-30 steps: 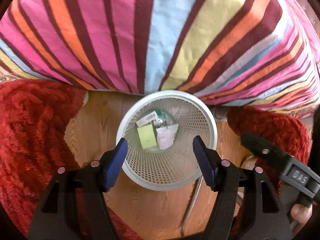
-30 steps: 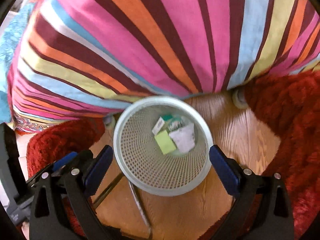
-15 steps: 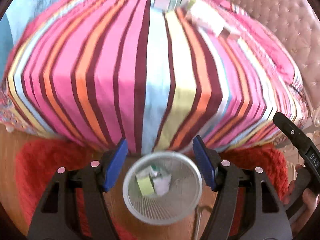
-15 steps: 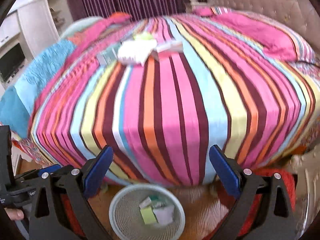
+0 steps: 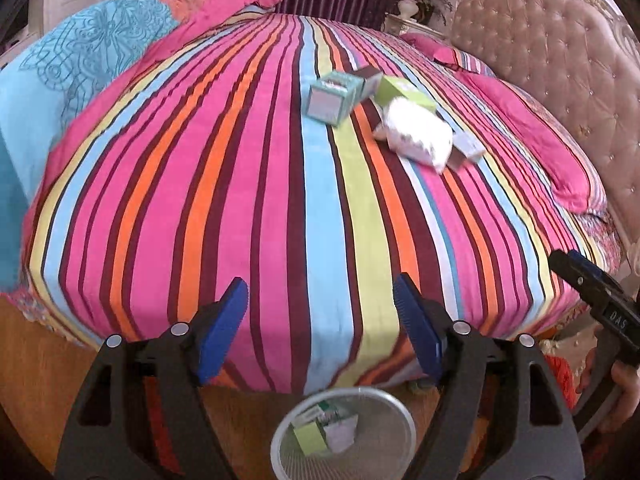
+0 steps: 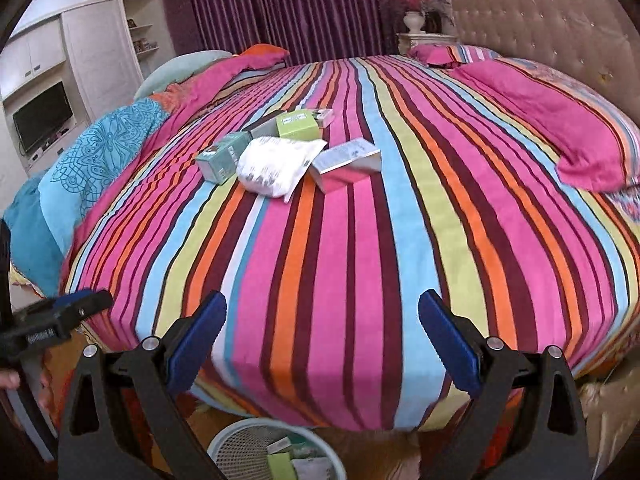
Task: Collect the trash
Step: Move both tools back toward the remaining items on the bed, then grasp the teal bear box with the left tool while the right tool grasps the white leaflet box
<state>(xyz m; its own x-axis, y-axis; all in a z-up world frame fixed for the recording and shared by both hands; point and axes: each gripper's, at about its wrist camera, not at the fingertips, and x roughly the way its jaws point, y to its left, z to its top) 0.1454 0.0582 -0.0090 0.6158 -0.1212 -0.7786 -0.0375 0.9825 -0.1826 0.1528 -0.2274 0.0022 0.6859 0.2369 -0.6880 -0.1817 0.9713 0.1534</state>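
Observation:
Trash lies on the striped bed (image 5: 280,200): a teal box (image 5: 330,98), a green box (image 5: 402,94), a white crumpled bag (image 5: 418,134) and a small grey box (image 5: 466,150). In the right wrist view they show as the teal box (image 6: 222,162), green box (image 6: 300,124), white bag (image 6: 276,164) and grey box (image 6: 346,160). A white mesh bin (image 5: 348,432) on the floor at the bed's foot holds several pieces; it also shows in the right wrist view (image 6: 256,448). My left gripper (image 5: 320,320) and right gripper (image 6: 322,338) are open, empty, above the bin.
Pink pillows (image 6: 560,120) and a tufted headboard (image 5: 560,80) are at the right. A blue blanket (image 5: 60,92) lies at the bed's left. Red rug (image 5: 560,376) and wooden floor (image 5: 36,360) surround the bin. A TV and cabinet (image 6: 44,120) stand far left.
Both grippers have lifted and tilted up from looking down into the bin to facing across the bed. The trash on the bed has come into view. Both stay open.

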